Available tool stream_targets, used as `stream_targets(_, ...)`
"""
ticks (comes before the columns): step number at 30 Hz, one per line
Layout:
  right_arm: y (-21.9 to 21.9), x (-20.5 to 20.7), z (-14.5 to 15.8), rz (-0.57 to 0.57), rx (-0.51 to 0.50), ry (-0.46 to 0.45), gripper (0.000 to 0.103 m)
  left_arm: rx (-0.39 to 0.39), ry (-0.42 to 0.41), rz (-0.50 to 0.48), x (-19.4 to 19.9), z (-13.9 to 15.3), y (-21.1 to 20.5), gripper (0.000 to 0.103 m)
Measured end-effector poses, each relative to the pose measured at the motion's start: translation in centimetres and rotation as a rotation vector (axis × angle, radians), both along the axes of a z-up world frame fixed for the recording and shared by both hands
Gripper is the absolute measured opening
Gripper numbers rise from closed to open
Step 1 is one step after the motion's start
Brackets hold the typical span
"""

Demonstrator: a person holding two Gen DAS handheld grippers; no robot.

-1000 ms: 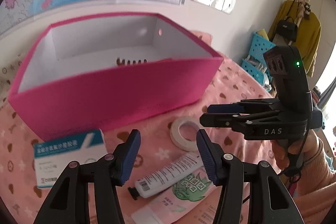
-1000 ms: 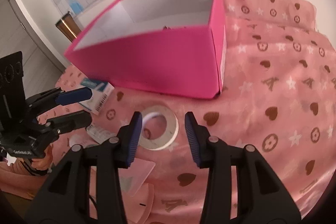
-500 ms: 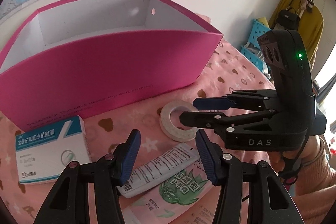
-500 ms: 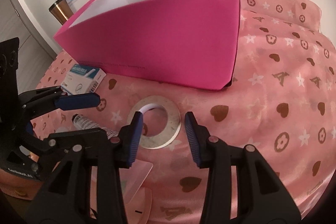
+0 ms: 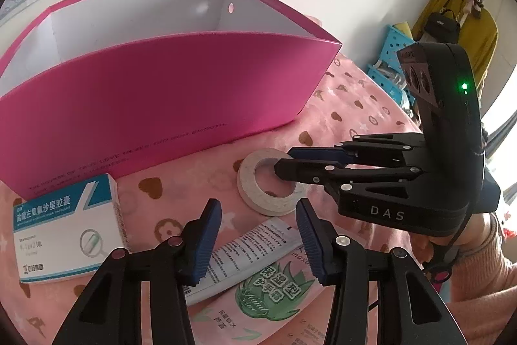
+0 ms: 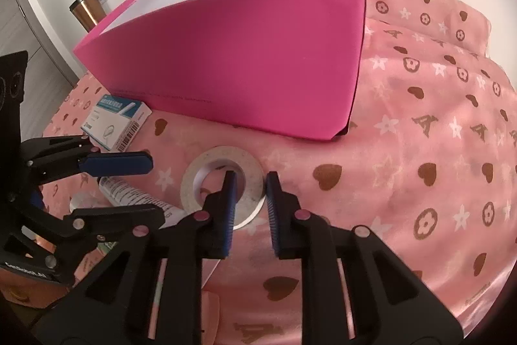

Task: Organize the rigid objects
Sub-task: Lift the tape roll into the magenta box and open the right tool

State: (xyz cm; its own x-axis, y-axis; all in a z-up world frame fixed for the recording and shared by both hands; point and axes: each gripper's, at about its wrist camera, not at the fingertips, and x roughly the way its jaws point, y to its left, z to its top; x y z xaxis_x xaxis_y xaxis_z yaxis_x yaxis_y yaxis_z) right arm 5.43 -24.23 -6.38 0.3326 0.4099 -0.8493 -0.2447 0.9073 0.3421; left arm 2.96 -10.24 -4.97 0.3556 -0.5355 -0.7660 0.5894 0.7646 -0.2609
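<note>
Beside the pink box [image 6: 245,60] on the counter, I had my right claw [image 6: 249,206] closing across the tape roll's [image 6: 223,183] wall, one finger inside its hole, while the left claw [image 5: 258,240] hung part-closed over the tube [image 5: 245,254], gripping nothing.

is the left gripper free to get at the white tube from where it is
Probably yes. The left gripper hangs right over the white tube, jaws just closing either side of it, nothing between. The right gripper is busy beside it, closing on the tape roll.
</note>
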Motion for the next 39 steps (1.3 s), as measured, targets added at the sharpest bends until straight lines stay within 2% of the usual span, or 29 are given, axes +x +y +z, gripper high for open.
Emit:
stream_targets(4,-0.1,-0.1,0.3,-0.011,0.006,-0.01,0.017,-0.008,0.022,-0.006,0.2,-0.2,-0.2,0.042)
stream_targets(17,-0.8,-1.4,3.2,-0.023,0.065,-0.071,0.017,-0.049,0.025,-0.049,-0.2,0.7,-1.2,0.042)
stream_targets(30,-1.0,-1.0,8.4,-0.009,0.074,-0.198,0.017,-0.116,-0.078,-0.071,-0.2,5.2,-1.1,0.042)
stream_targets(39,-1.2,0.5,10.9,0.004,0.068,-0.264,0.017,-0.118,-0.151,-0.058,0.8,8.0,-1.3,0.042)
